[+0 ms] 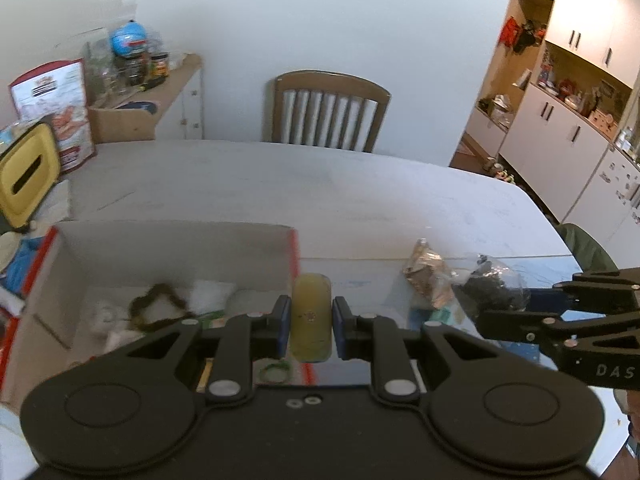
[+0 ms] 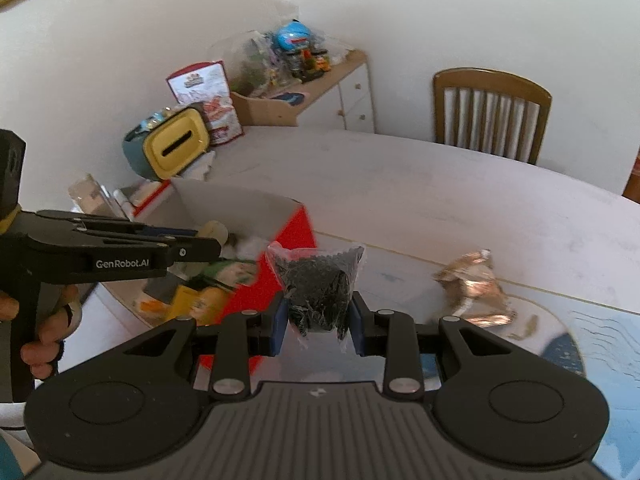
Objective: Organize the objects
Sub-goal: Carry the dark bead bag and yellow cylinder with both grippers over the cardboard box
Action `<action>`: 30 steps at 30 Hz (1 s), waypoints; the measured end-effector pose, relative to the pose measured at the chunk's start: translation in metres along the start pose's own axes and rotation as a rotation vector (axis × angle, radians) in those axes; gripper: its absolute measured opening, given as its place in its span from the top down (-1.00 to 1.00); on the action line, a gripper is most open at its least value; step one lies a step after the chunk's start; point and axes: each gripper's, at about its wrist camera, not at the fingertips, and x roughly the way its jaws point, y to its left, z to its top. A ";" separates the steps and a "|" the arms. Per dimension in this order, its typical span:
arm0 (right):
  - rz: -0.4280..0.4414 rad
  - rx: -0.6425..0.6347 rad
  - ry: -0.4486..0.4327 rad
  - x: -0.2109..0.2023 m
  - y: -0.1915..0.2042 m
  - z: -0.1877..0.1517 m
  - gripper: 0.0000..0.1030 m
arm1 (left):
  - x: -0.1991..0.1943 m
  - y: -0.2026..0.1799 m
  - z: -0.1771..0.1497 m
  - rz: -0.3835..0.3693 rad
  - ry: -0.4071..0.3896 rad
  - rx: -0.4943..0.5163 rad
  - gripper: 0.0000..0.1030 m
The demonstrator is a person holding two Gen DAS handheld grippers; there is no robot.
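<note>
A person works two handheld grippers over a white table (image 1: 320, 184) beside an open cardboard box (image 1: 176, 248) with red outer walls. The left gripper (image 1: 311, 322) is clamped on a yellow tube (image 1: 311, 316), which stands upright between the blue pads (image 1: 283, 326) with its top rising above them and its lower end below; the tube sits just at the box's right wall, near the front corner. In the right wrist view the same gripper reaches over the box from the left, a hand (image 2: 44, 332) wrapped round its grip, with the pale tube tip showing at its fingers. The right gripper (image 2: 318, 320) is closed on a clear bag of black bits (image 2: 318, 280); the pads pinch the bag's narrow lower part, and its wider upper part bulges above the fingertips, in front of the box's red corner. A crumpled foil wrapper (image 2: 472, 284) lies on the table to the right of the bag, apart from both grippers. Inside the box are a dark ring-shaped thing (image 1: 160, 306), white pieces and colourful packets, blurred in both views. A wooden chair (image 1: 330, 110) stands at the table's far side, and a yellow-lidded container (image 2: 176, 148) sits behind the box near the wall.
</note>
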 end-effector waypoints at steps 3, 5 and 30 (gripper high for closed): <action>0.015 -0.005 -0.007 0.005 0.019 0.004 0.40 | -0.008 0.021 -0.001 0.013 -0.001 -0.017 0.62; 0.020 -0.017 -0.012 0.010 0.033 0.008 0.40 | -0.012 0.034 -0.003 0.020 -0.003 -0.025 0.62; 0.004 -0.100 0.077 0.148 0.134 0.037 0.40 | 0.009 0.154 -0.004 0.088 0.061 -0.024 0.62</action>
